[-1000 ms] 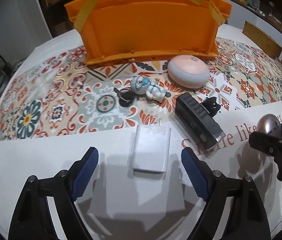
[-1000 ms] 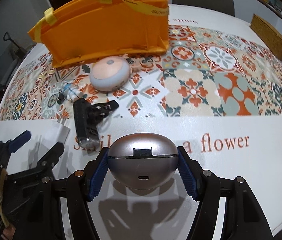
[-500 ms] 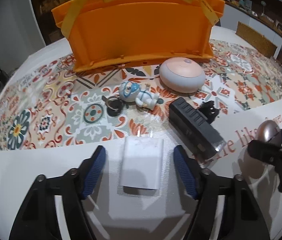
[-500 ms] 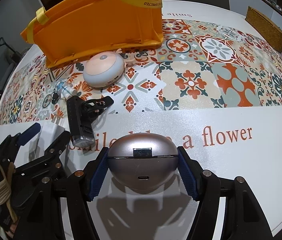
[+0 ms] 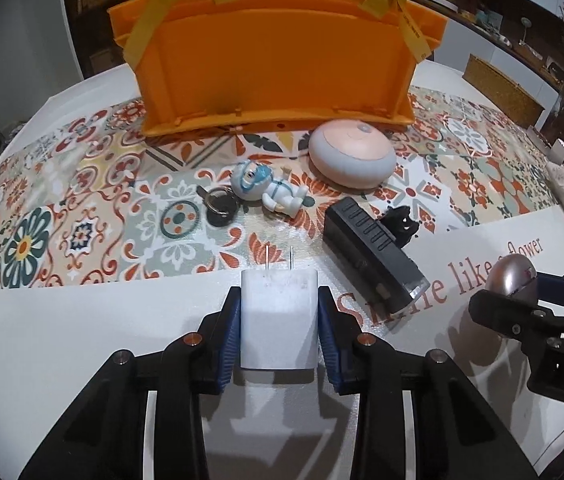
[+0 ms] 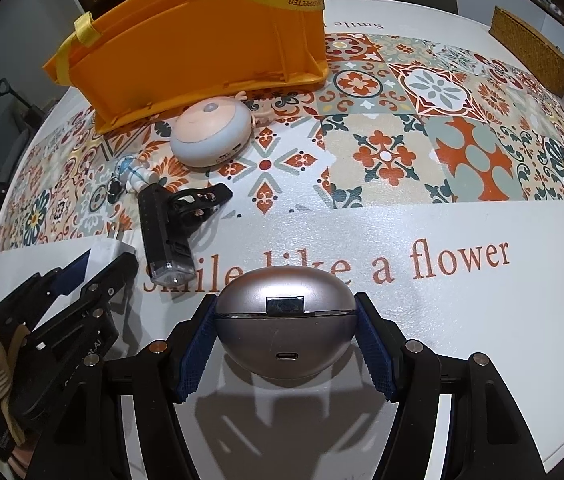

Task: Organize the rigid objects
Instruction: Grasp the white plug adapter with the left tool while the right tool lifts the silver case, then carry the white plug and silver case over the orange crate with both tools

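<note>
My left gripper is shut on a white plug charger, its two prongs pointing away over the table. The blue pads press both its sides. My right gripper is shut on a silver oval earbud case, its charging port facing the camera. That case also shows at the right edge of the left wrist view. An orange organiser tote with yellow straps stands at the back. The left gripper appears at the lower left of the right wrist view.
On the patterned tablecloth lie a round pink-and-white lamp, a small white astronaut keychain figure with a ring, and a black bike light with its clamp. A woven box sits far right.
The left gripper's jaws closed from wide open onto the white charger. The right gripper kept its hold on the silver case without moving.
</note>
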The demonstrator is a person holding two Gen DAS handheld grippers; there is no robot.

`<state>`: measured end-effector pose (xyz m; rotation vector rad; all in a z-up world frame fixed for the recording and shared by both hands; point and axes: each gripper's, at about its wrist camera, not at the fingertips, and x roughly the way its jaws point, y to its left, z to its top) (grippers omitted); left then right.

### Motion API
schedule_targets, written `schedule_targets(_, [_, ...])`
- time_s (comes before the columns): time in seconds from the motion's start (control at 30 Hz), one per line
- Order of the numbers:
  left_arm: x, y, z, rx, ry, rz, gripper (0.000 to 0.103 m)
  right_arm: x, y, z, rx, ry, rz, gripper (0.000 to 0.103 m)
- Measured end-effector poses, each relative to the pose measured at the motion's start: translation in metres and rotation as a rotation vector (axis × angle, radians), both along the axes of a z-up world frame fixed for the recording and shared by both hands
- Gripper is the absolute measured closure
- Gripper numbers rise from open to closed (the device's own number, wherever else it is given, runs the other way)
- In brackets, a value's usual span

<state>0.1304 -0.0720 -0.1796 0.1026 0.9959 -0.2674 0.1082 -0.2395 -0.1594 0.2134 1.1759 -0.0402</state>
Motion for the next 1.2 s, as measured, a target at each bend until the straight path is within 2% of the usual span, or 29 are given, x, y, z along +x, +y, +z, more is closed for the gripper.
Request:
schedule_targets(0.57, [0.005, 0.018, 0.056, -0.081, -0.042, 0.036, 0.067, 0.012, 0.017, 0.047, 0.008, -0.093, 0.046, 0.037])
schedule_targets(0.9, [0.011, 0.018, 0.104, -0.081, -0.140, 0.016, 0.067, 0.024, 0.023, 0.082, 0.001, -0.162, 0.066, 0.037])
schedule_targets(1.2, [0.026, 0.032, 0.135, -0.145, -0.141, 0.052, 0.067, 0.037, 0.028, 0.117, 0.002, -0.240, 0.071, 0.037])
